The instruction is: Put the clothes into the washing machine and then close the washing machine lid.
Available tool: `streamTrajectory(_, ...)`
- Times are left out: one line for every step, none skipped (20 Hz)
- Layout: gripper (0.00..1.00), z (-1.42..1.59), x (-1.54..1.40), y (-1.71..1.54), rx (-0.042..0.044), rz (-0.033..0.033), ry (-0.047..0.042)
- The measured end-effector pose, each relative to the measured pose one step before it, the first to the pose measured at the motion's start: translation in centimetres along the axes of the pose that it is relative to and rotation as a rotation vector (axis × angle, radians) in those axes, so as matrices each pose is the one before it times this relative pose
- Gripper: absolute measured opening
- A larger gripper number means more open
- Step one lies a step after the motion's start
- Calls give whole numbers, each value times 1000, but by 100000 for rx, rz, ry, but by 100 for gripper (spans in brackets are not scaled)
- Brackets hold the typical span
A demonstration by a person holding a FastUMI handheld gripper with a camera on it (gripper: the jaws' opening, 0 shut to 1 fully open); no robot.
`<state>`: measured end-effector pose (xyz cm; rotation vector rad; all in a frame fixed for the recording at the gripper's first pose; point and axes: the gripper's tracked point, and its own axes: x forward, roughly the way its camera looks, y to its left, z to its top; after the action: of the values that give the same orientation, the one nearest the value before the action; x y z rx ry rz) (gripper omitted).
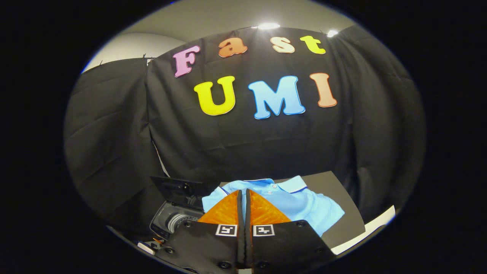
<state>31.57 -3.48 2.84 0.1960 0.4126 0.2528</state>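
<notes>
nothing is done yet: your gripper [244, 195] has its fingers pressed together, holding nothing. the blue shirt [300, 205] lies folded just ahead, and the washing machine [173, 217] stands open at the left.

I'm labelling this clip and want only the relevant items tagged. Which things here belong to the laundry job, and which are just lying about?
Job:
- light blue polo shirt, just beyond the fingers
- washing machine, lid open, beside the shirt
- gripper, fingers together, holding nothing

Lying about:
- dark mat under the shirt
- small object near the machine, too unclear to name
</notes>
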Motion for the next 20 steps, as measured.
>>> streamTrajectory(1,594,-142,682,-272,1082,-622)
streamTrajectory(1,557,-19,706,-251,1104,-936)
streamTrajectory(1,695,246,662,-308,1117,-774)
streamTrajectory(1,616,174,751,-456,1235,-425)
streamTrajectory(1,649,282,735,-364,1189,-784)
streamTrajectory(1,589,153,930,-465,1355,-593)
streamTrajectory(1,535,203,843,-857,1332,-402)
streamTrajectory(1,470,343,945,-750,1346,-653)
streamTrajectory(1,686,271,944,-412,1726,-1268)
streamTrajectory(1,619,246,1365,-268,1887,-754)
streamTrajectory(1,377,555,879,-794,831,-159)
streamTrajectory(1,-121,550,555,-2221,83,1270)
streamTrajectory(1,-766,555,162,-2270,-1256,3021)
streamTrajectory(1,-1157,378,106,-703,-471,2565)
streamTrajectory(1,-812,327,-88,-51,-1161,1199)
streamTrajectory(1,-618,197,-164,419,-1779,822)
streamTrajectory(1,-460,313,27,1335,472,1271)
streamTrajectory(1,-420,563,319,1799,1221,1341)
streamTrajectory(1,437,262,329,1200,871,-835)
streamTrajectory(1,800,116,393,-616,777,-925)
